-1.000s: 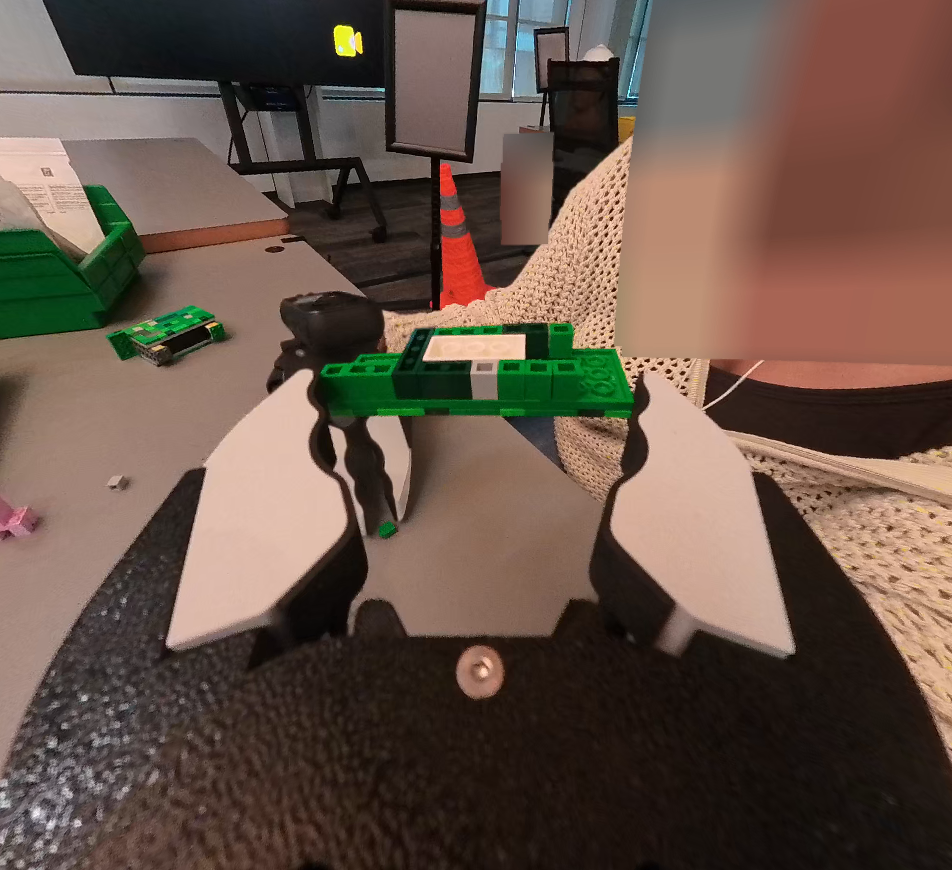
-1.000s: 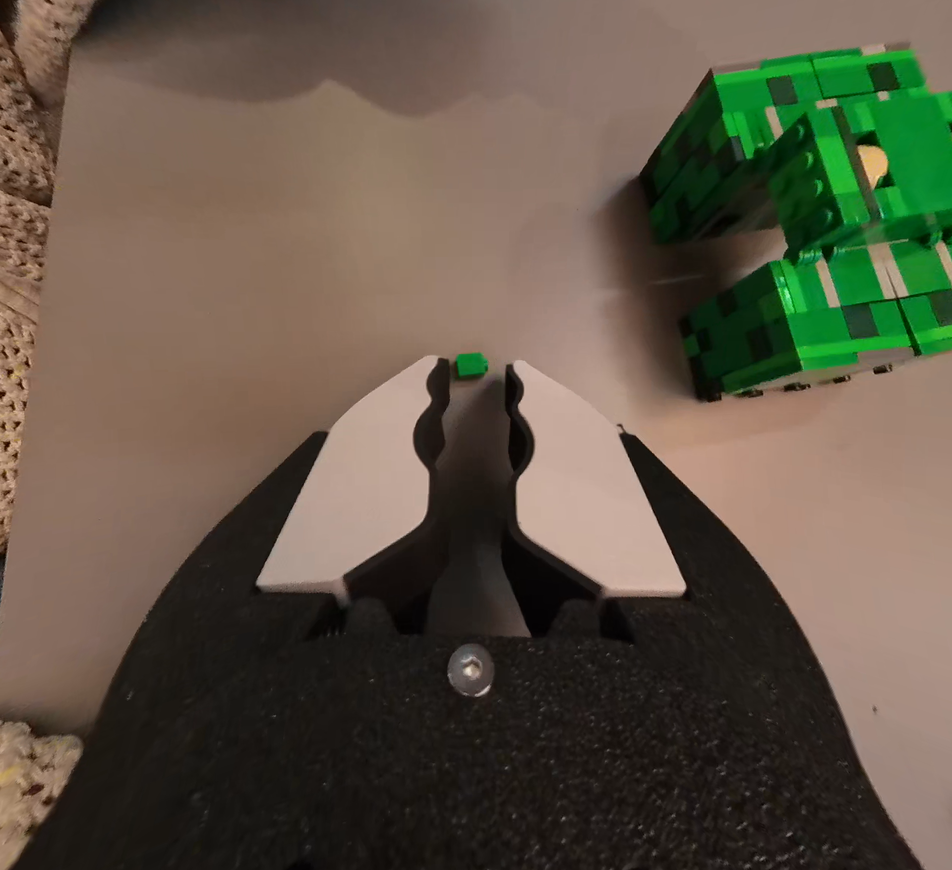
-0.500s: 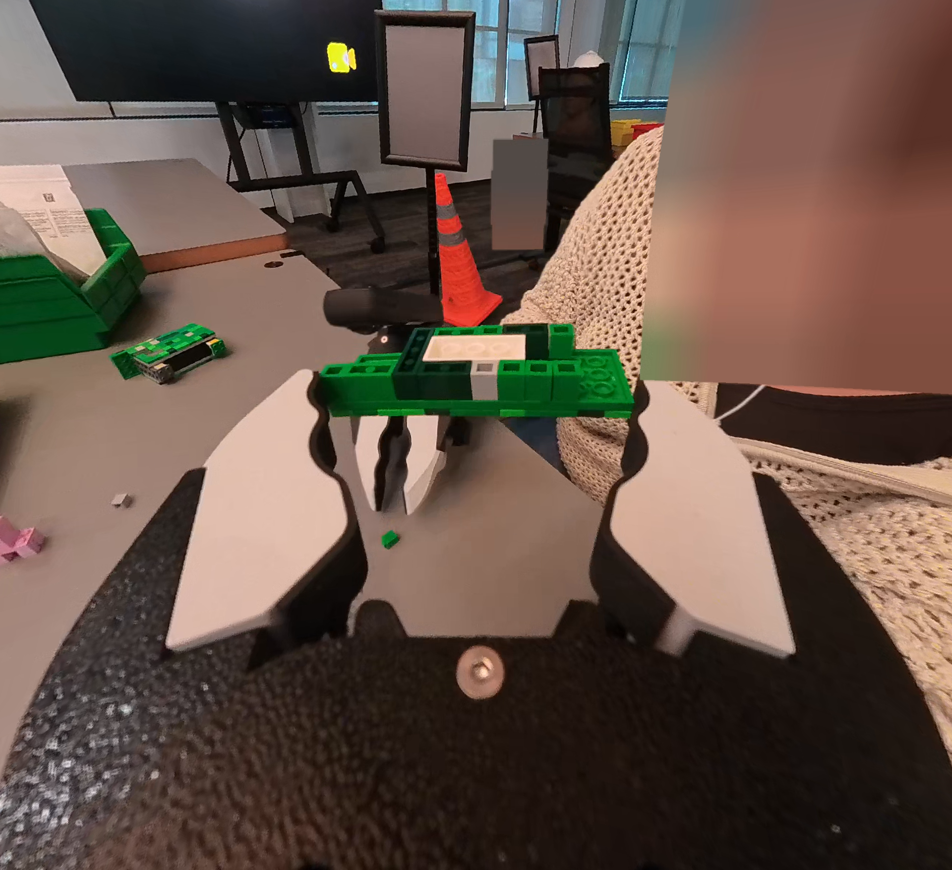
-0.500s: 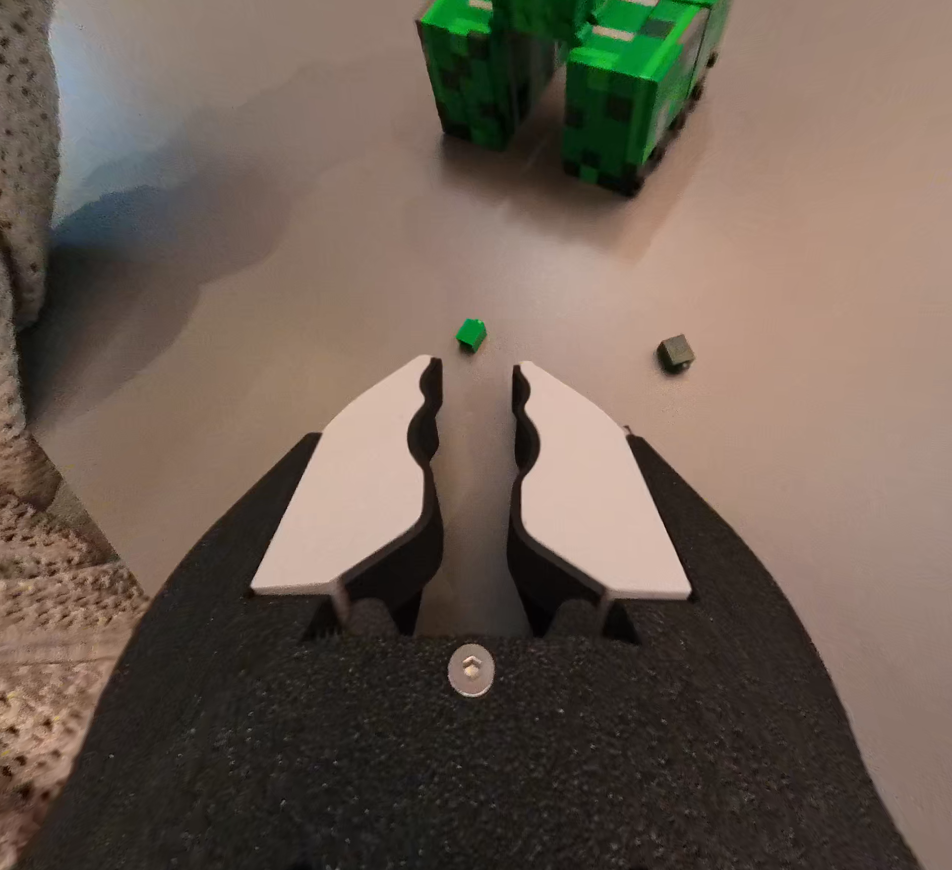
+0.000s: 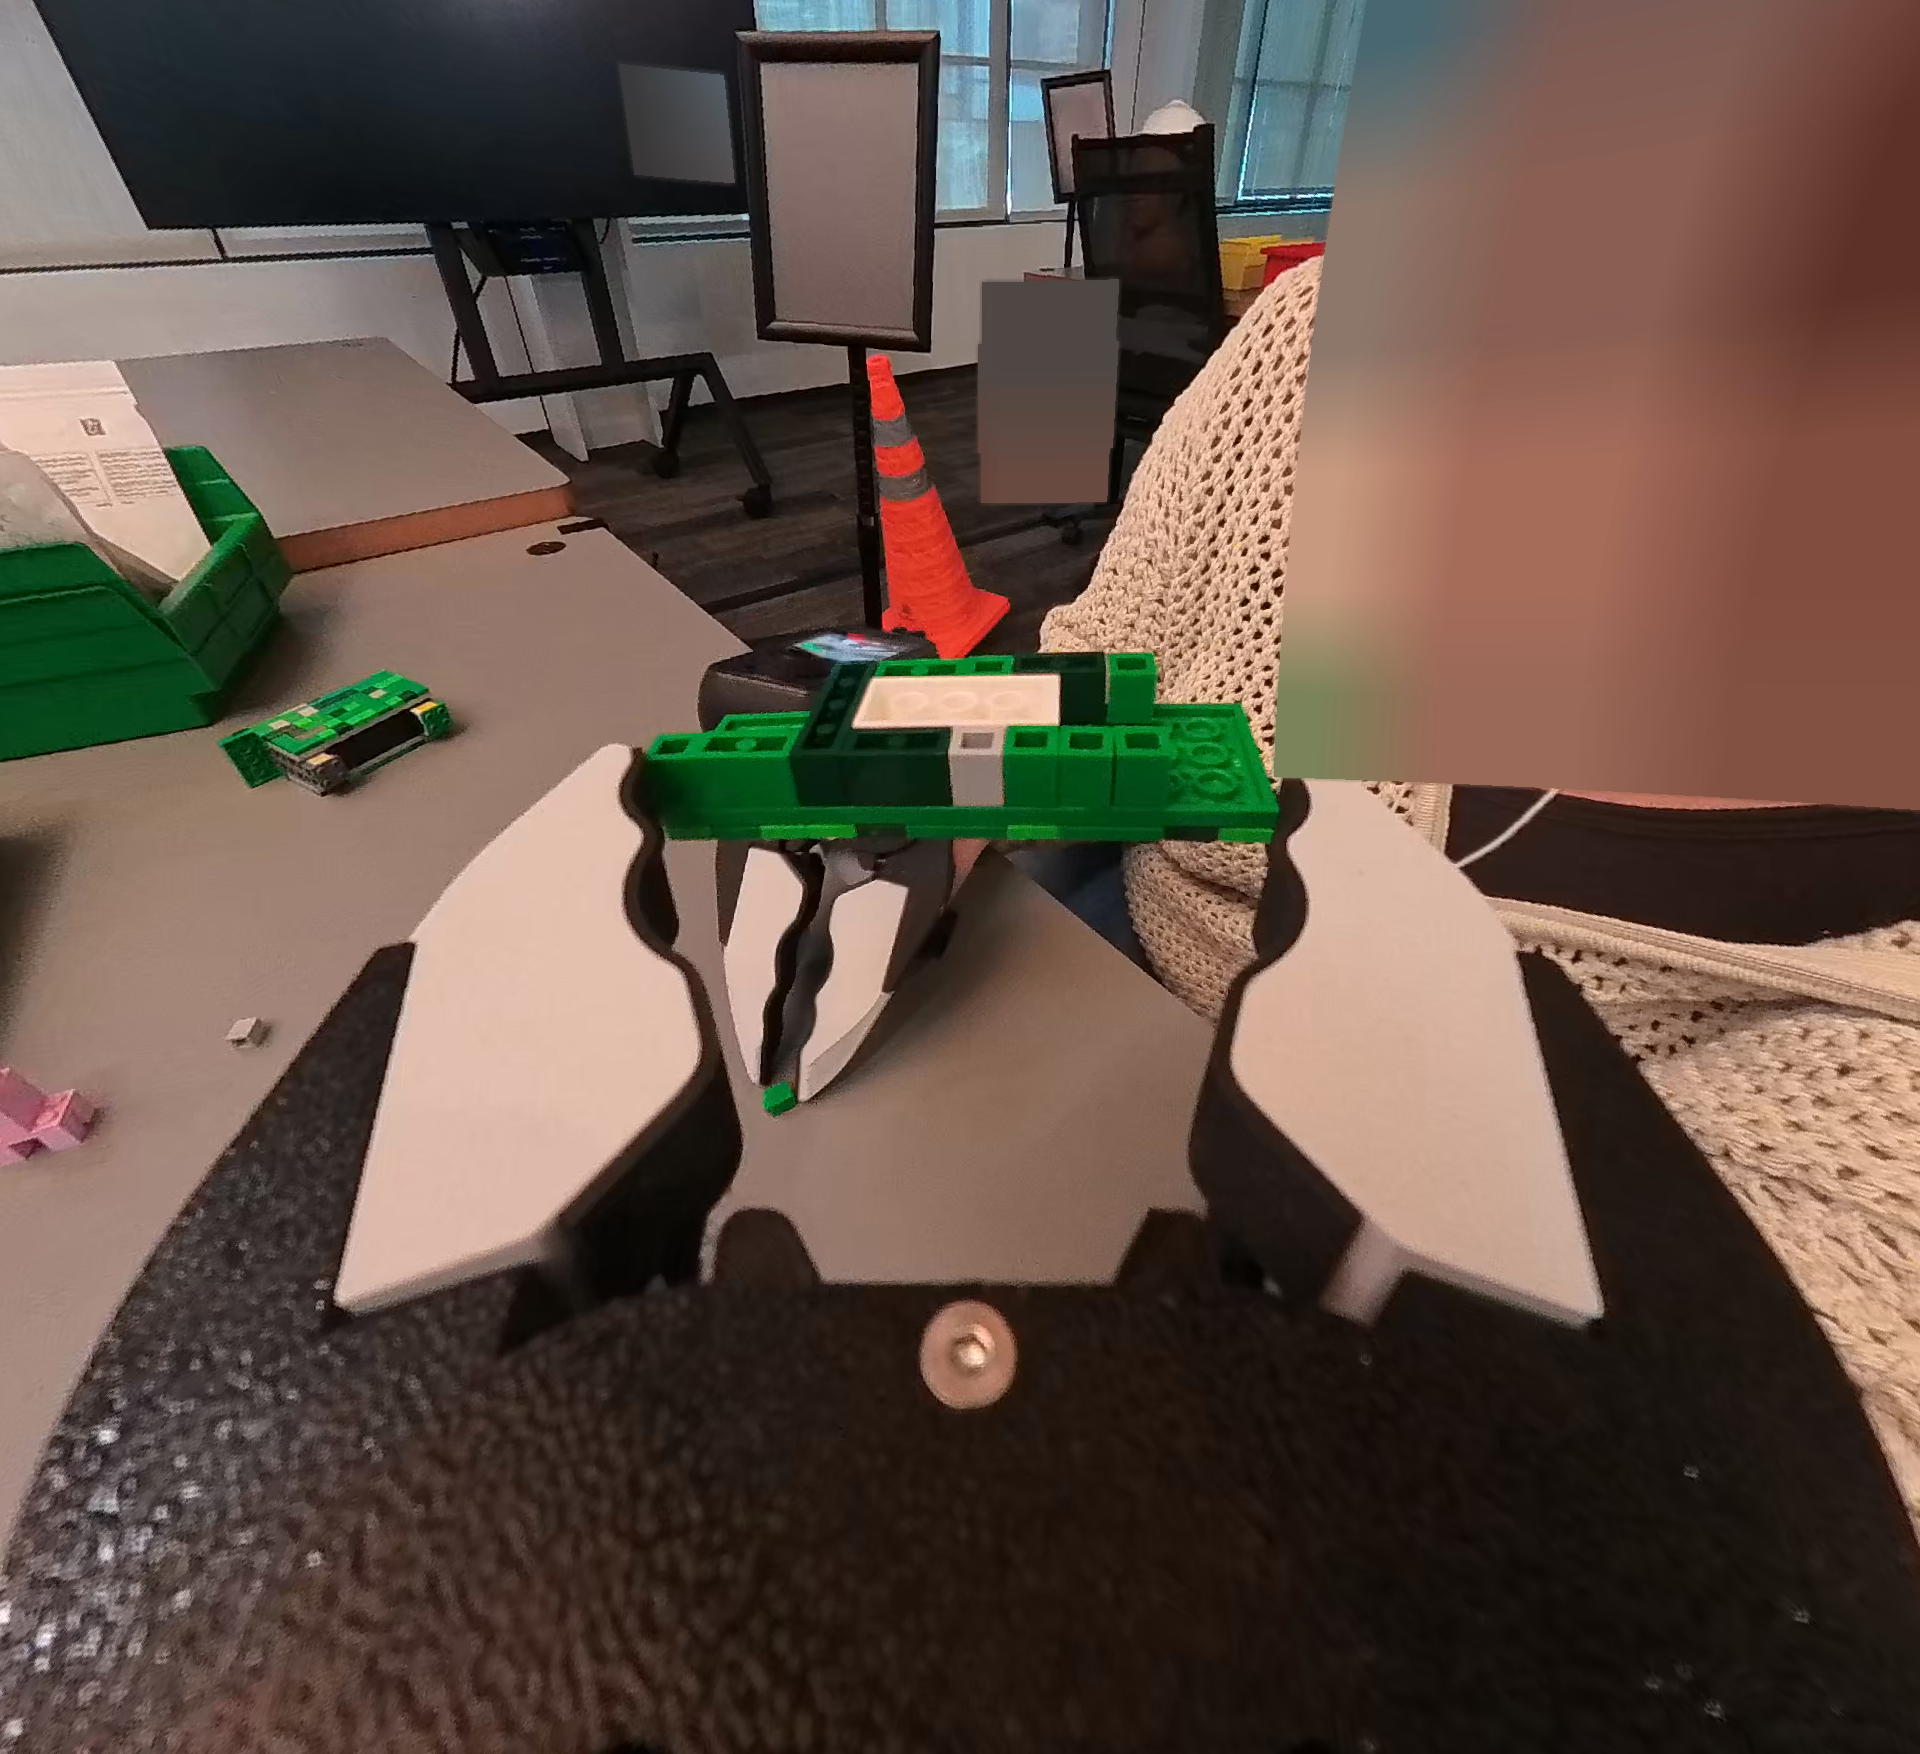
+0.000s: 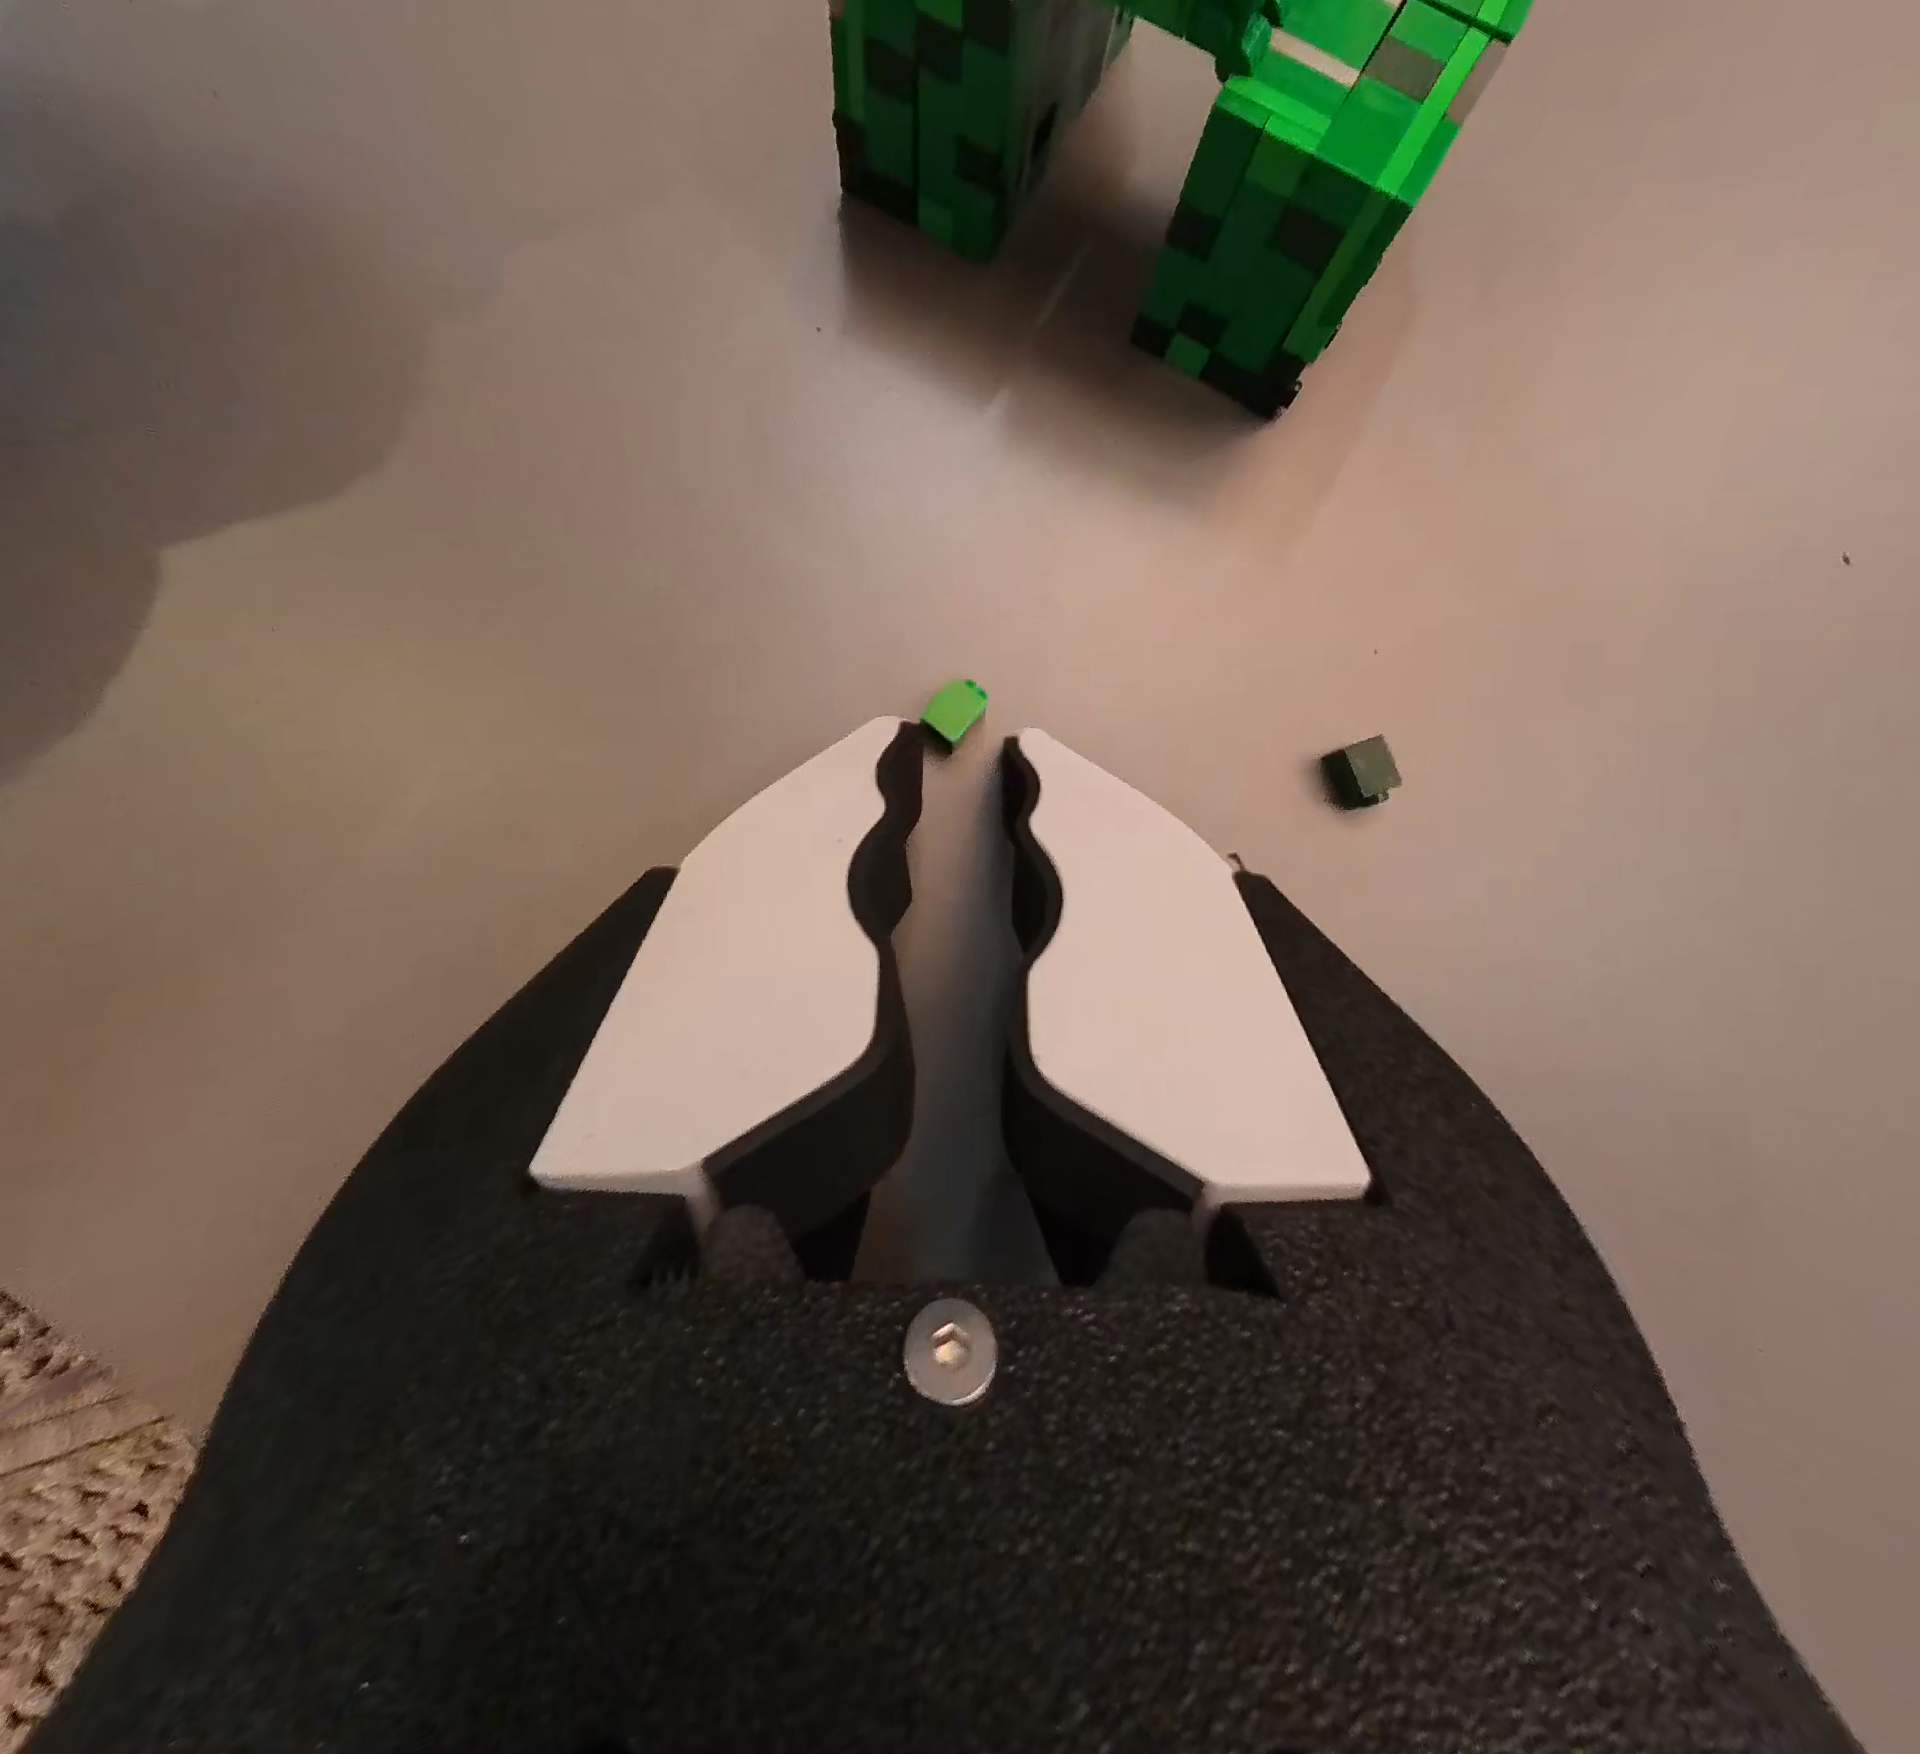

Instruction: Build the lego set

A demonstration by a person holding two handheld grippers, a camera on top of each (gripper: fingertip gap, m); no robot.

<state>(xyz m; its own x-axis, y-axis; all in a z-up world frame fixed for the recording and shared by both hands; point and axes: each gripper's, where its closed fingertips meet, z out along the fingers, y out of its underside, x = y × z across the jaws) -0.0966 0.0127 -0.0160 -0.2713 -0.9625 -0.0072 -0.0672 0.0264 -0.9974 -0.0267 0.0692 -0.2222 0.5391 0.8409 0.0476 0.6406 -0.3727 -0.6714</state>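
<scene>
My left gripper (image 5: 961, 816) is shut on a flat green lego assembly (image 5: 961, 759) with a white inset, held level above the grey table (image 5: 468, 873). My right gripper (image 6: 961, 740) points down at the table, its jaws a narrow gap apart. A tiny bright green piece (image 6: 954, 715) lies on the table at its tips, against the left fingertip. In the left wrist view the right gripper (image 5: 795, 1081) shows below the held assembly, with the tiny piece (image 5: 779, 1098) at its tip. A large green blocky build (image 6: 1174, 115) stands farther ahead.
A small dark green piece (image 6: 1361, 769) lies right of my right gripper. A green bin (image 5: 125, 624), a small green-and-black sub-build (image 5: 338, 733), a tiny grey piece (image 5: 246, 1032) and pink pieces (image 5: 42, 1117) are on the left. A person in a knit sweater (image 5: 1195, 561) sits at the table's edge.
My right gripper has come down onto the tiny green piece and its jaws have narrowed. The large green build now looks nearer. My left gripper holds the assembly still.
</scene>
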